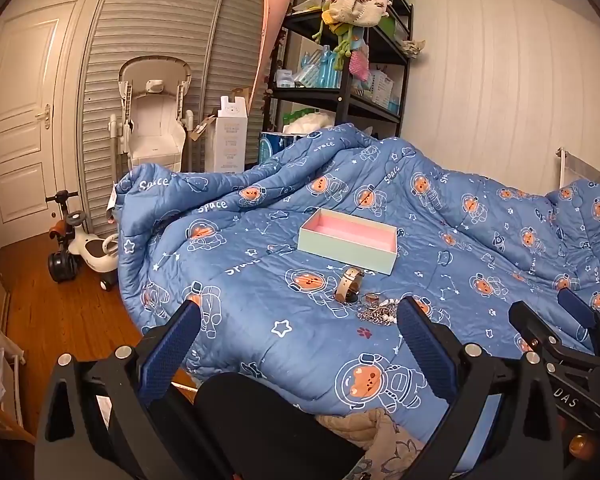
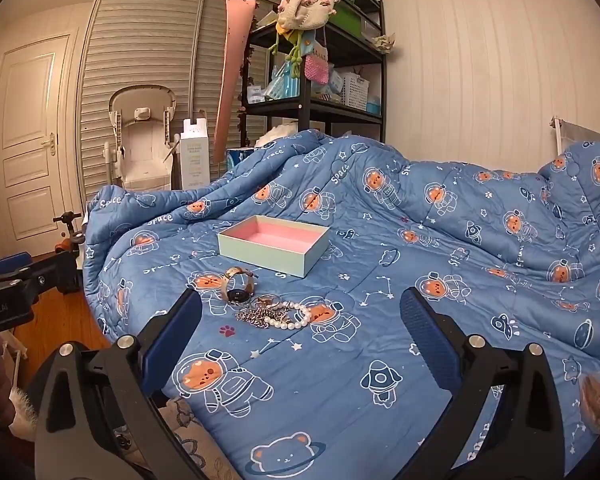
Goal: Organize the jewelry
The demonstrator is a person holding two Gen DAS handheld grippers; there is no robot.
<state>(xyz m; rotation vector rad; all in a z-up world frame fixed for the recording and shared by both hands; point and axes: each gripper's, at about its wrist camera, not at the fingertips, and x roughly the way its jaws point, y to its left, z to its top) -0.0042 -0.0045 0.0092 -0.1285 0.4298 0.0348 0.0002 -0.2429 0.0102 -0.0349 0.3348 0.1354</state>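
An open pale green box with a pink lining point(image 1: 348, 242) point(image 2: 273, 244) lies on the blue space-print quilt point(image 1: 300, 340) point(image 2: 380, 320). In front of it sit a beige-strapped watch point(image 1: 349, 290) point(image 2: 238, 284), a silver chain heap point(image 1: 374, 314) point(image 2: 260, 314), a ring point(image 1: 370, 299) and a pearl bracelet point(image 2: 294, 318). My left gripper point(image 1: 300, 316) hovers open just short of the pile, with nothing between its blue pads. My right gripper point(image 2: 302, 306) is open too, with the jewelry seen between its fingers but farther off. The right gripper also shows at the left wrist view's right edge point(image 1: 556, 320).
A black shelf rack point(image 1: 348, 96) point(image 2: 312, 108) stands behind the bed, hung with bags. A white baby chair point(image 1: 154, 120) and tall carton point(image 1: 230, 136) stand by the louvred closet. A ride-on toy point(image 1: 84, 248) sits on the wooden floor at the left. A pillow point(image 2: 588, 184) lies far right.
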